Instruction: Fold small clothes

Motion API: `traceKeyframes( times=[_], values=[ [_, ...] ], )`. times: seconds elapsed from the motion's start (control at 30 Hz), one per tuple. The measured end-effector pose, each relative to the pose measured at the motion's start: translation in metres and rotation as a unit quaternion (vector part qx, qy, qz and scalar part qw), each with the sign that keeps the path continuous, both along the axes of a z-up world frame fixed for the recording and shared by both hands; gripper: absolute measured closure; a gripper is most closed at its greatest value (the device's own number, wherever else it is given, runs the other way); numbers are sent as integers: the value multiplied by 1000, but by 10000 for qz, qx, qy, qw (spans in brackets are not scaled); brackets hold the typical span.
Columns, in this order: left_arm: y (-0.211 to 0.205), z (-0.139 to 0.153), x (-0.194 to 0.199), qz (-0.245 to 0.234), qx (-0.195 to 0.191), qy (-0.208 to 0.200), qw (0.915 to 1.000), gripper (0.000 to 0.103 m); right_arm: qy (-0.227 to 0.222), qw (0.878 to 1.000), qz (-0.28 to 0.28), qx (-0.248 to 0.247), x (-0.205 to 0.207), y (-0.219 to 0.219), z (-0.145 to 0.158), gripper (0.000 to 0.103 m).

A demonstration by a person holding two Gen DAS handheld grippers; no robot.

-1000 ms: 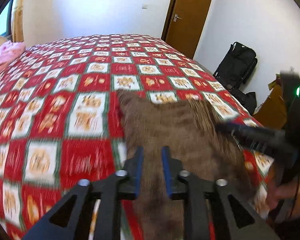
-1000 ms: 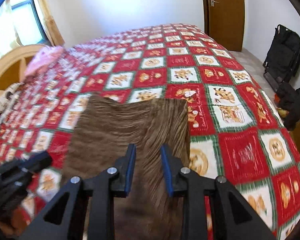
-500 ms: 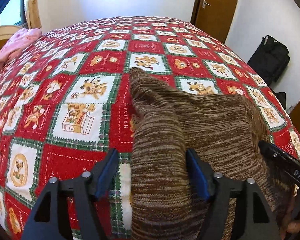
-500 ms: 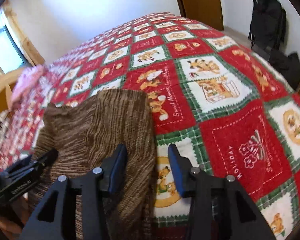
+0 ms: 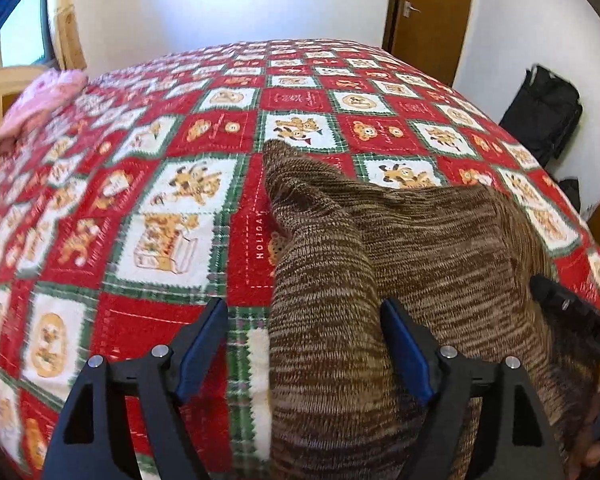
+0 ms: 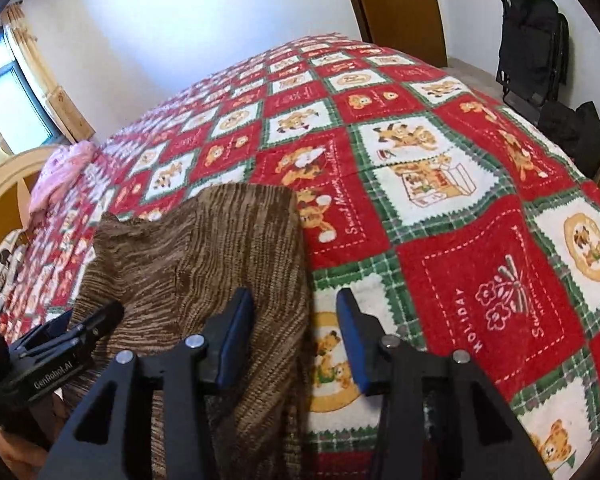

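Observation:
A brown striped knit garment [image 5: 420,240] lies on the red, white and green patchwork bedspread [image 5: 160,200], its far left corner bunched up in a peak. My left gripper [image 5: 302,312] hovers over its near left part; the jaws are opening and the knit lies between them with neither pad pressing. In the right wrist view the garment [image 6: 220,248] ends at a straight right edge. My right gripper [image 6: 294,300] stands open astride that edge, one finger over knit, the other over bedspread [image 6: 460,240]. Each gripper shows at the edge of the other's view: the right [image 5: 572,320], the left [image 6: 80,328].
A pink garment [image 5: 40,100] lies at the far left of the bed beside a curved wooden headboard [image 6: 4,184]. Black bags [image 6: 532,40] stand on the floor by the right wall near a brown door [image 5: 432,12]. The bed's right edge drops off close by.
Both grippers sank toward the bed and their jaws spread apart, letting go of the brown garment. The garment now rests on the bedspread with its left corner rumpled.

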State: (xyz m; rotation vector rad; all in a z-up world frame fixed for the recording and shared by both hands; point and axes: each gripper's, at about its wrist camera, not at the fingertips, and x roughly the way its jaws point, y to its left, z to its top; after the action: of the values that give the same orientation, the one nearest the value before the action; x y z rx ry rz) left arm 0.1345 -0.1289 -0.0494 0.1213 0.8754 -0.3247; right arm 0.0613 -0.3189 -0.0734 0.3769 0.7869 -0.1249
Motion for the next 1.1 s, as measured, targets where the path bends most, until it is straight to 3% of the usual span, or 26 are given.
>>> traceKeyframes(
  times=[0.07,0.17,0.27,0.3,0.37,0.47,0.6,0.87,1.1],
  values=[
    [4,11,-8,-95,-2,-131,9999,24,-343,9993,-117,121,-12,-5,8,54],
    [25,32,-19,-209,-831,-314,9958,24,-1044,9920,-172,688,-34,-17,27,52],
    [38,38,-14,-220,-1510,-39,9883,24,-1373,9865,-225,868,-45,-23,38,30],
    [37,35,-10,-235,-1573,123,9872,24,-1332,9873,-250,833,-44,-24,38,29],
    [31,27,-3,-247,-1540,407,9869,24,-1132,9891,-199,923,-38,-22,32,29],
    [24,15,-5,-244,-1551,511,9863,24,-791,9910,16,1082,-27,-16,19,29],
    [14,6,-6,-223,-1400,544,9884,24,-455,9966,183,668,-16,1,14,29],
    [15,-9,0,-82,-1209,729,9899,24,-411,9947,55,944,-20,-11,7,29],
    [10,-10,-2,-133,-1036,569,9929,24,-136,9945,226,1013,-14,-7,1,29]
  ],
)
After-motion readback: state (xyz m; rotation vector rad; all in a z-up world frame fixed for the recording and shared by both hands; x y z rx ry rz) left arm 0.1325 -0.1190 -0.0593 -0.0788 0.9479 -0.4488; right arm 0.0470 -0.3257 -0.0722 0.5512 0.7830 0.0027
